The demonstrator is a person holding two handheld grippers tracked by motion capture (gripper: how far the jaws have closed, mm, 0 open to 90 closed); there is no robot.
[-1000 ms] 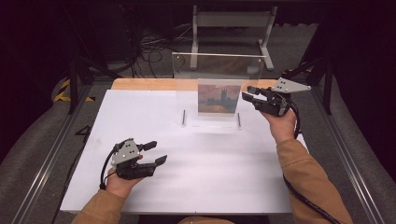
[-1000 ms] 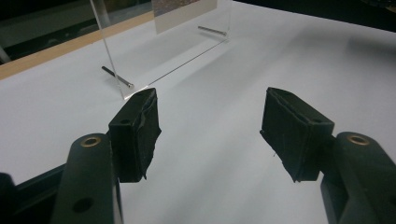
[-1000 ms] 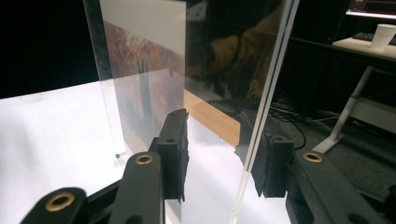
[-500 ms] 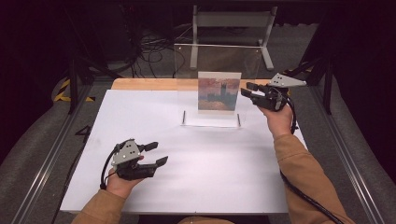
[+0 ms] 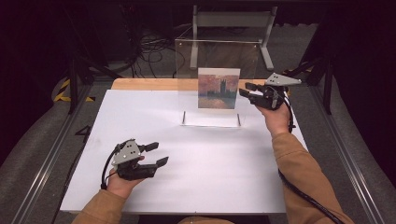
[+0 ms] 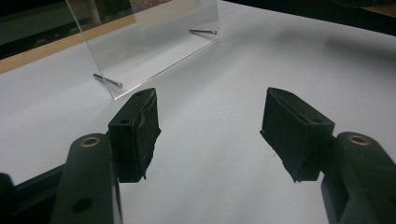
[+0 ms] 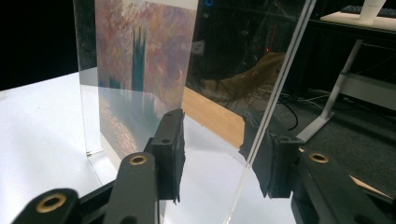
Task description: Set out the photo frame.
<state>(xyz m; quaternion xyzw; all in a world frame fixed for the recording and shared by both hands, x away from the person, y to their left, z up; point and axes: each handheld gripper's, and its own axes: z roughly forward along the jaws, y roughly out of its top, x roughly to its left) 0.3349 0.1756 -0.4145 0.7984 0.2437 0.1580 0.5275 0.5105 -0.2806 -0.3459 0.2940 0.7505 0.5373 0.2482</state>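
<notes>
Clear acrylic frame (image 5: pixel 211 93) standing upright on the white table (image 5: pixel 210 158), with a painted print (image 5: pixel 219 88) showing in it. Right gripper (image 5: pixel 249 92) is at the frame's right edge. In the right gripper view, the pane's edge (image 7: pixel 273 107) runs up between the two jaws; one pad (image 7: pixel 170 151) lies on the print side and the other behind the pane. The jaws are spread and straddle the pane without pinching it; whether either pad touches the acrylic cannot be told. The print (image 7: pixel 140 70) lies ahead and to the left of these jaws.

Left gripper (image 5: pixel 154 154) rests low on the table, well apart from the frame, jaws parted and holding nothing. In its own view the frame's foot (image 6: pixel 154 65), with two metal pins (image 6: pixel 108 81) through its base, stands ahead and slightly left of the jaws, with bare table between.

Progress, as judged: the approach to the frame appears complete on the right side, and the print sits in the frame. The grasp itself is not yet made; closing on the pane edge remains, along with whatever handling of the frame follows. The left gripper has no part in the work so far.
</notes>
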